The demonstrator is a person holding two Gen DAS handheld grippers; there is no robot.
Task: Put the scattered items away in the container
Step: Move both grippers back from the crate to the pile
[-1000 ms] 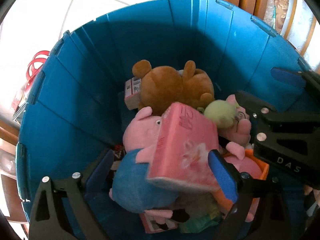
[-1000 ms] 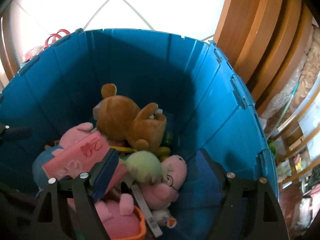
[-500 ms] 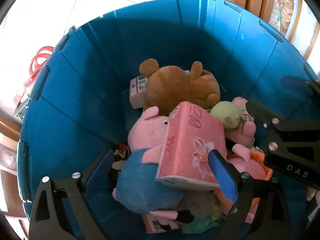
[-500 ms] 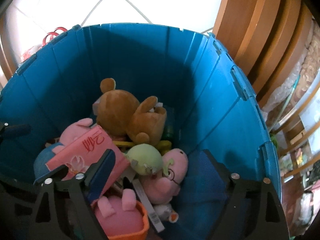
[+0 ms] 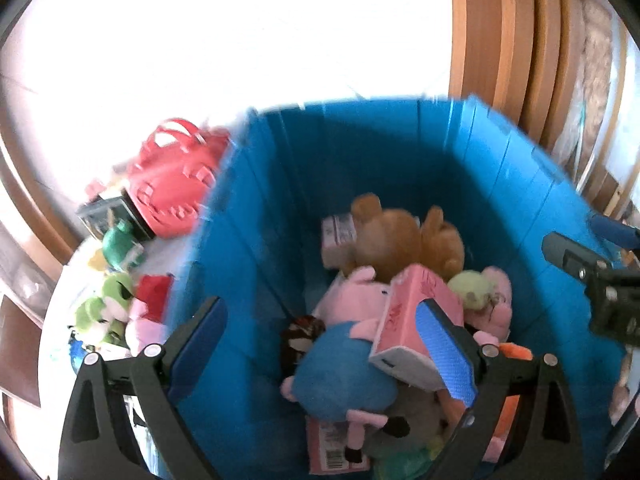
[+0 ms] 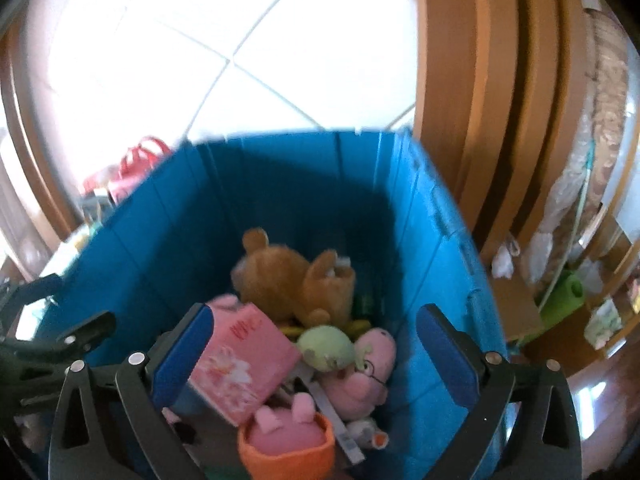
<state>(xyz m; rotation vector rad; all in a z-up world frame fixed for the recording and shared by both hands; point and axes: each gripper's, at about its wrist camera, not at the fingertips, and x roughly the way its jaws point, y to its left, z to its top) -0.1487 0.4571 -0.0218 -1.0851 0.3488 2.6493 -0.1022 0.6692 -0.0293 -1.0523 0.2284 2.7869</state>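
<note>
The blue container (image 5: 256, 240) holds a brown bear plush (image 5: 404, 240), a pink pig plush in blue (image 5: 348, 364), a pink tissue pack (image 5: 416, 320), a green round plush (image 5: 472, 290) and more pink pigs. It also shows in the right wrist view (image 6: 280, 200), with the tissue pack (image 6: 240, 364) and bear (image 6: 288, 276). My left gripper (image 5: 324, 348) is open and empty above the container's left wall. My right gripper (image 6: 316, 356) is open and empty over the toys. Outside on the left lie a red basket (image 5: 172, 184), green frog plushes (image 5: 108, 308) and a pink plush (image 5: 140, 324).
Brown wooden furniture (image 6: 500, 100) stands behind and right of the container. White tiled floor (image 6: 200, 60) lies beyond it. A green object (image 6: 564, 296) and bags sit at the far right. The right gripper shows at the right edge of the left wrist view (image 5: 600, 280).
Both grippers have pulled back and up from the container. The left one has swung left, so the scattered toys outside the left wall have come into view. The tissue pack stays in the container.
</note>
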